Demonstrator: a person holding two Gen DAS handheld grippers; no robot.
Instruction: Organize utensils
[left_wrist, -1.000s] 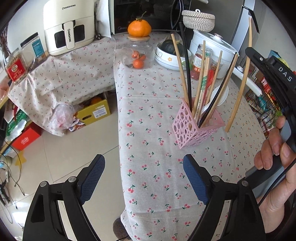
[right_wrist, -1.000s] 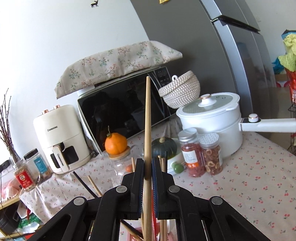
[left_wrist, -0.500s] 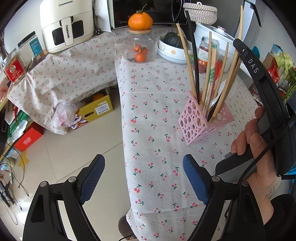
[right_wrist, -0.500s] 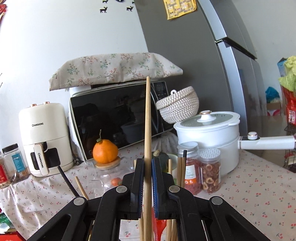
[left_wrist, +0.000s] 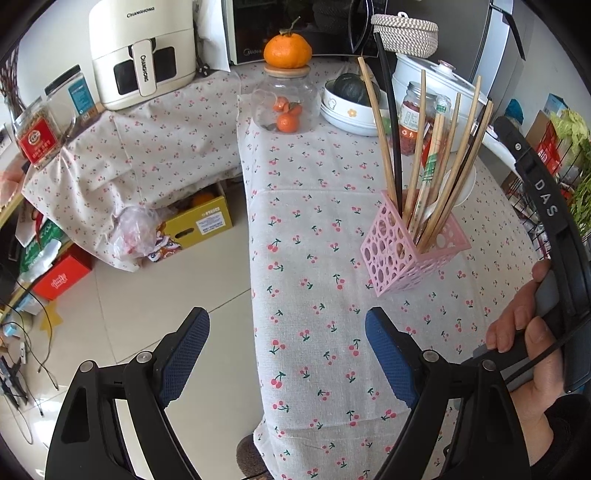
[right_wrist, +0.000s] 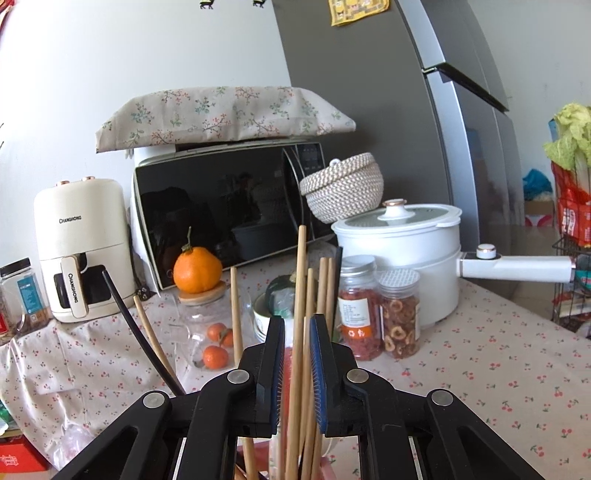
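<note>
The left tool (left_wrist: 288, 347) hangs with its jaws wide and nothing between them, over the near edge of the cherry-print surface (left_wrist: 317, 206), placed as it was a second ago. Right of it stands the pink holder (left_wrist: 402, 254), full of chopsticks and a black stick (left_wrist: 391, 122) that lean out of it. The wooden chopstick (right_wrist: 298, 314), which a second ago was raised outside the holder to its right, now stands in it among the others. At the right edge, the person's hand (left_wrist: 532, 347) holds the right tool (right_wrist: 297, 328). A second ago its pads were clamped on that chopstick; now its jaws are opening, the gap narrow, with the chopstick between them and the pads no longer pressing it.
</note>
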